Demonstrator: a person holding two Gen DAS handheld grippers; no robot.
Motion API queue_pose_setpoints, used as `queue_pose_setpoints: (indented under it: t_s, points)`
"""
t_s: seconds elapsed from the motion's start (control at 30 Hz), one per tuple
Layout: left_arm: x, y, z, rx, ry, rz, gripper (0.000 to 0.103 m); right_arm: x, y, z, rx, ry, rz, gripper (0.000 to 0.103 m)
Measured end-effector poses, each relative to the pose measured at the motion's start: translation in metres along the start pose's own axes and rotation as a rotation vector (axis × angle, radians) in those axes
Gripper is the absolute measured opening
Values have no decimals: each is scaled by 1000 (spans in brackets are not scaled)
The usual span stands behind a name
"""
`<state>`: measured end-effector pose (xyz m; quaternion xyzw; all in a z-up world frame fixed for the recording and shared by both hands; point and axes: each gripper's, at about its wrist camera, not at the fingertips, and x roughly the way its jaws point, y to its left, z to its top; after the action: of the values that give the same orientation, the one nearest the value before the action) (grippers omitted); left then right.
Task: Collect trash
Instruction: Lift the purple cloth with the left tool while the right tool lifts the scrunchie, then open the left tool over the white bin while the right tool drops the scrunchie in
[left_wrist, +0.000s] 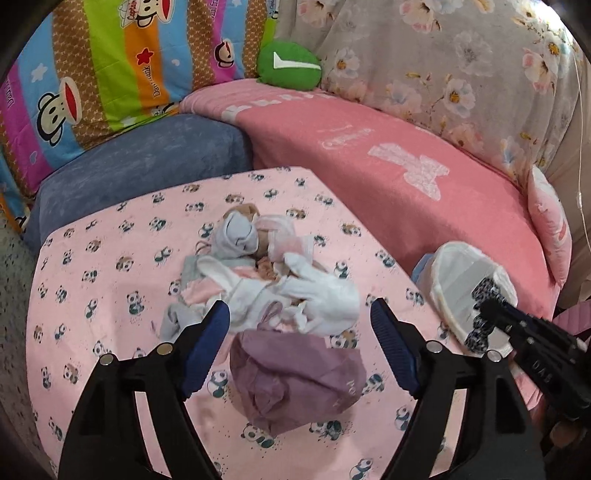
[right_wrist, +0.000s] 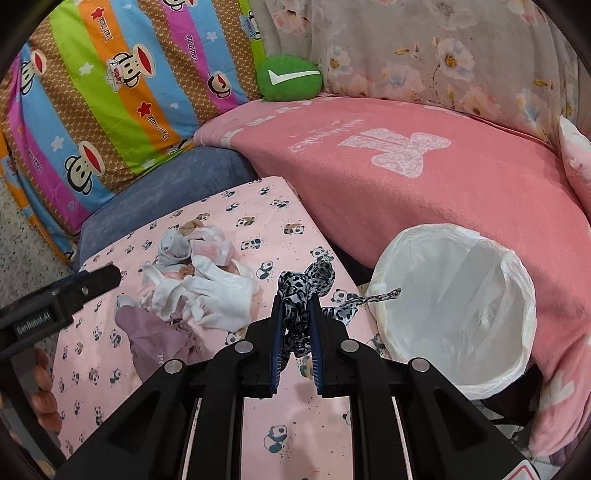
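A heap of white gloves, socks and pink rags (left_wrist: 277, 280) (right_wrist: 207, 284) lies on the panda-print table cover (left_wrist: 110, 277) (right_wrist: 266, 218), with a crumpled purple cloth (left_wrist: 295, 380) (right_wrist: 155, 332) at its near edge. My left gripper (left_wrist: 301, 314) (right_wrist: 110, 275) hangs open over the heap's near side, and the purple cloth lies below and between its fingers, untouched. My right gripper (right_wrist: 295, 302) (left_wrist: 491, 310) is shut on a black-and-white leopard-print strip (right_wrist: 303, 284) (left_wrist: 480, 325). It holds the strip beside the rim of the white-lined bin (right_wrist: 443, 230) (left_wrist: 461, 247).
A sofa under a pink blanket (left_wrist: 369, 177) (right_wrist: 406, 184) runs behind the table and bin. A blue cushion (left_wrist: 147, 162), a striped cartoon quilt (right_wrist: 110, 92), a green pillow (left_wrist: 288, 64) and a floral cover (right_wrist: 443, 55) sit further back. Fingers of a hand (right_wrist: 40, 387) show at the left.
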<state>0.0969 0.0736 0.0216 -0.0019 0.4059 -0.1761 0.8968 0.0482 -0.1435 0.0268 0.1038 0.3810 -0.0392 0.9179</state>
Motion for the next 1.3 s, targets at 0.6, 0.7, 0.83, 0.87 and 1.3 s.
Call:
queue_pose_setpoints:
  t_s: [0.6, 0.7, 0.83, 0.87, 1.3]
  points:
    - [37, -22, -52, 36, 86, 53, 73, -8, 11, -28, -30, 15, 28, 14]
    - [39, -27, -54, 54, 93, 52, 64, -9, 8, -30, -26, 17, 27, 14]
    - [43, -32, -54, 71, 115, 40, 41, -8, 5, -30, -20, 20, 25, 14]
    - [44, -34, -54, 73, 120, 39, 37, -8, 4, -30, -20, 20, 24, 14]
    - [27, -54, -37, 87, 82, -5, 4, -11, -9, -26, 0, 8, 18, 14]
